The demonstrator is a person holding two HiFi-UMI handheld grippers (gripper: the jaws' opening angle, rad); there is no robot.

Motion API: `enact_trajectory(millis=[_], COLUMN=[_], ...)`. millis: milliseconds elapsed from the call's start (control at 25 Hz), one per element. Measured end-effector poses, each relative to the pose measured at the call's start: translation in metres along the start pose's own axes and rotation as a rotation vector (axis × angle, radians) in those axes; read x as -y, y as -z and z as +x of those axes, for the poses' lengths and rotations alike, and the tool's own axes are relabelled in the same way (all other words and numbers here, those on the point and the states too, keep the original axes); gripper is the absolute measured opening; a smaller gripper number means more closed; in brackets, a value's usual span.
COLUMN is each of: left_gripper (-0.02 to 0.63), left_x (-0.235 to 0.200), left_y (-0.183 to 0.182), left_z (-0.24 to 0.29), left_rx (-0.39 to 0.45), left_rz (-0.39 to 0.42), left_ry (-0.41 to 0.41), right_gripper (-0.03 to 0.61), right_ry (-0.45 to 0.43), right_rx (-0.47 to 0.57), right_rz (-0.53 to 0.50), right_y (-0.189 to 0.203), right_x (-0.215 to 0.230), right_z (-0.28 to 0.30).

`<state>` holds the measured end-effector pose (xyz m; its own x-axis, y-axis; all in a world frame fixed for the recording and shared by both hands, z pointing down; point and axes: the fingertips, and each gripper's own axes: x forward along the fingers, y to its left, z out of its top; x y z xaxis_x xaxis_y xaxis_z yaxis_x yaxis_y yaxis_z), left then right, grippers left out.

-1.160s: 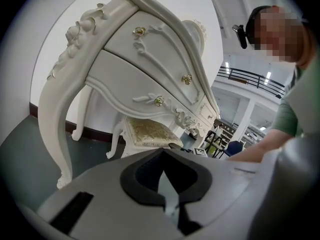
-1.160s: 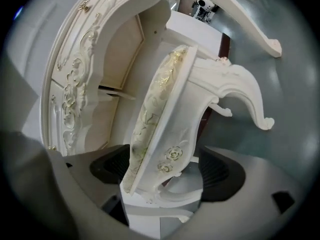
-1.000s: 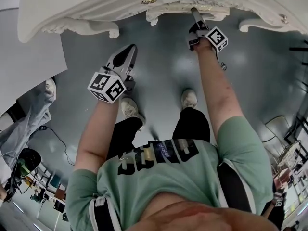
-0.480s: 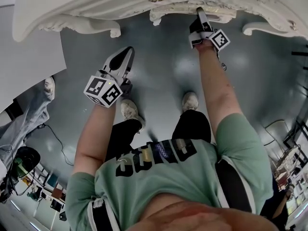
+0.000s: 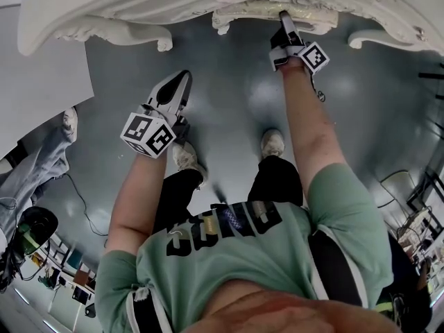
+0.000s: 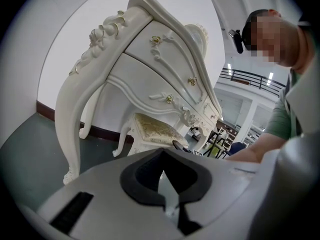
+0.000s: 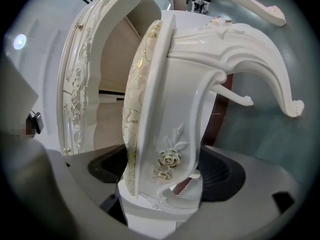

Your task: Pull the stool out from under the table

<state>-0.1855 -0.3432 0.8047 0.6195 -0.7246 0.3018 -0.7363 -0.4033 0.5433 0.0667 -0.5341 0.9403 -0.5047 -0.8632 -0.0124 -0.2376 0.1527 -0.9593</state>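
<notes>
Left tool slightly leftward; right tool on stool rim.

The grey floor bears the white table, the stool and 2 shoes.

The head view looks steeply down past the person's chest onto the glossy grey floor, with the ornate white carved dressing table along its edge at 12 o'clock. The left gripper view rides on the left gripper, at 10 o'clock there, low, well back and tilted up at that table. The right gripper view, on the right gripper at 1 o'clock, sits so close to the white carved stool with a gold-patterned seat that the stool fills it. All three views share the table and stool.
</notes>
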Motion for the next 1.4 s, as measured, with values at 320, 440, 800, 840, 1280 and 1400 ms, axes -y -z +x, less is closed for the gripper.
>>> enact_trajectory(millis=[320, 440, 800, 840, 1280, 1400], left_gripper=[-0.002, -0.002, -0.002, -0.002, -0.002, -0.002], left_x=[0.012, 0.016, 0.051, 0.051, 0.087, 0.097], left_y=[0.015, 0.020, 0.046, 0.048, 0.077, 0.079], left_z=[-0.016, -0.022, -0.041, -0.042, -0.043, -0.039], left_rx=[-0.015, -0.020, -0.033, -0.034, -0.074, -0.083], left_rz=[-0.027, -0.039, -0.053, -0.057, -0.056, -0.052], left_ry=[-0.007, -0.009, 0.002, 0.001, 0.040, 0.057], right_gripper=[0.443, 0.442, 0.431, 0.430, 0.414, 0.414], right_ry=[0.012, 0.010, 0.015, 0.016, -0.001, -0.013], right_rx=[-0.011, -0.020, -0.043, -0.045, -0.080, -0.101], right_rz=[0.007, 0.013, 0.019, 0.021, 0.049, 0.058], right_y=[0.017, 0.025, 0.043, 0.045, 0.064, 0.070], right_x=[-0.003, -0.005, -0.010, -0.010, -0.014, -0.018], right_z=[-0.031, -0.046, -0.109, -0.113, -0.194, -0.219])
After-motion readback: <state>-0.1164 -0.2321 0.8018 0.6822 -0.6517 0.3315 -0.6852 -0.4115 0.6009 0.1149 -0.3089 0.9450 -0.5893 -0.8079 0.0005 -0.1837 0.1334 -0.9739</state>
